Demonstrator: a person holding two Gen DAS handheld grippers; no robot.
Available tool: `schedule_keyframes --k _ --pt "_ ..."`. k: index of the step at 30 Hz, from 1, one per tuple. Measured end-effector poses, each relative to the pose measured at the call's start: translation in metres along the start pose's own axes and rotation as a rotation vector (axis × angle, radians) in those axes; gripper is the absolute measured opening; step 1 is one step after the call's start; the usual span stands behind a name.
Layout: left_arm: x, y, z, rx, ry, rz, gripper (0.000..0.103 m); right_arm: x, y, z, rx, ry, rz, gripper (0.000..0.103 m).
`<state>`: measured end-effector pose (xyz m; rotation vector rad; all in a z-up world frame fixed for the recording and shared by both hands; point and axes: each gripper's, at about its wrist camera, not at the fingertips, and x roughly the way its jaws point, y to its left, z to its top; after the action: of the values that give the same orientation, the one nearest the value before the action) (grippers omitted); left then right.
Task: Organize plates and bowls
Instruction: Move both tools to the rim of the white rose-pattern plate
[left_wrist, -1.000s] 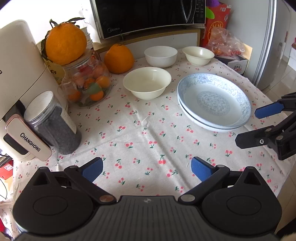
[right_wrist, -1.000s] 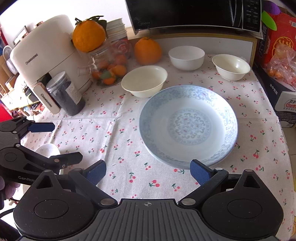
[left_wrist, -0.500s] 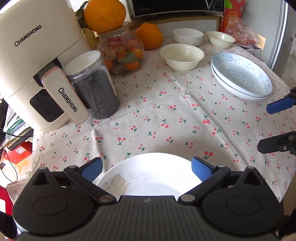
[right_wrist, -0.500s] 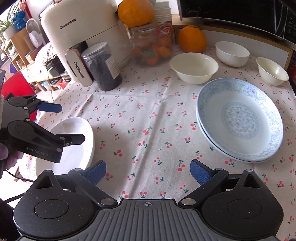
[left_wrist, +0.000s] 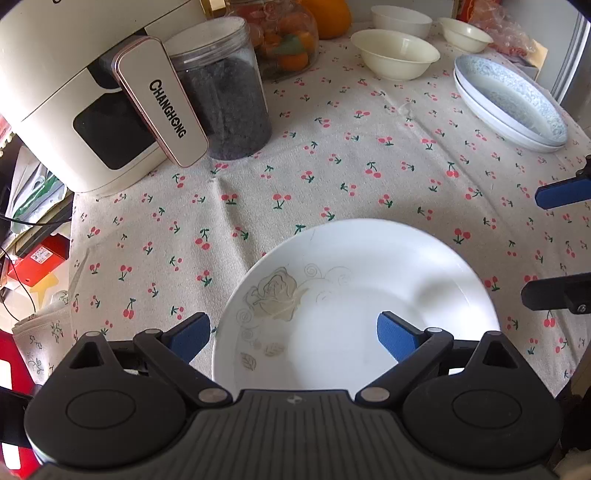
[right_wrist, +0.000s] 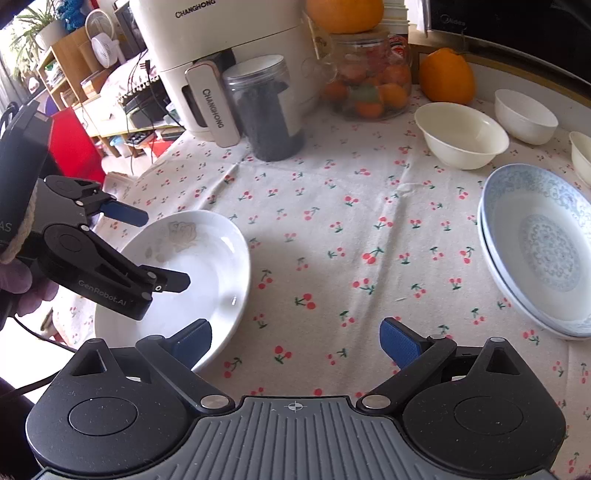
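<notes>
The round white rose-printed plate (left_wrist: 354, 302) lay near the cherry-print tablecloth's (left_wrist: 332, 166) edge, straddled by the wide-spread, slightly narrowing left gripper (left_wrist: 293, 334); the right gripper (right_wrist: 295, 343) was spread over bare cloth.

plates (left_wrist: 354, 295): 3 | bowls (left_wrist: 395, 55): 3 | jars (left_wrist: 225, 92): 2 | oranges (right_wrist: 447, 75): 2

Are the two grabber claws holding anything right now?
No, nothing is held. The left gripper is open over the white rose-patterned plate, its jaws just closing slightly without touching. The right gripper is open above the cherry-print tablecloth.
</notes>
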<state>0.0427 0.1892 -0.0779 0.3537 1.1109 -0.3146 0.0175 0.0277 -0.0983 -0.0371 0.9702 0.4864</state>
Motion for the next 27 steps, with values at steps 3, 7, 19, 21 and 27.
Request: schedule_keyframes --k 3,7,19,21,27 --pt "0.0 0.004 -0.003 0.001 0.026 -0.008 0.093 0.007 0.009 -0.004 -0.004 0.016 0.038 0.099" --pt "-0.001 0.012 -0.007 -0.022 0.053 -0.03 0.088 0.014 0.02 -0.007 0.003 0.033 0.088 0.099" --pt "-0.004 0.034 -0.018 -0.122 0.112 -0.125 0.061 0.026 0.032 -0.009 0.06 0.026 0.16 0.099" --pt "-0.005 0.036 -0.019 -0.132 0.109 -0.135 0.059 0.028 0.034 -0.011 0.066 0.03 0.161 0.097" --pt "-0.008 0.04 -0.02 -0.165 0.09 -0.155 0.051 0.032 0.038 -0.014 0.074 0.044 0.176 0.08"
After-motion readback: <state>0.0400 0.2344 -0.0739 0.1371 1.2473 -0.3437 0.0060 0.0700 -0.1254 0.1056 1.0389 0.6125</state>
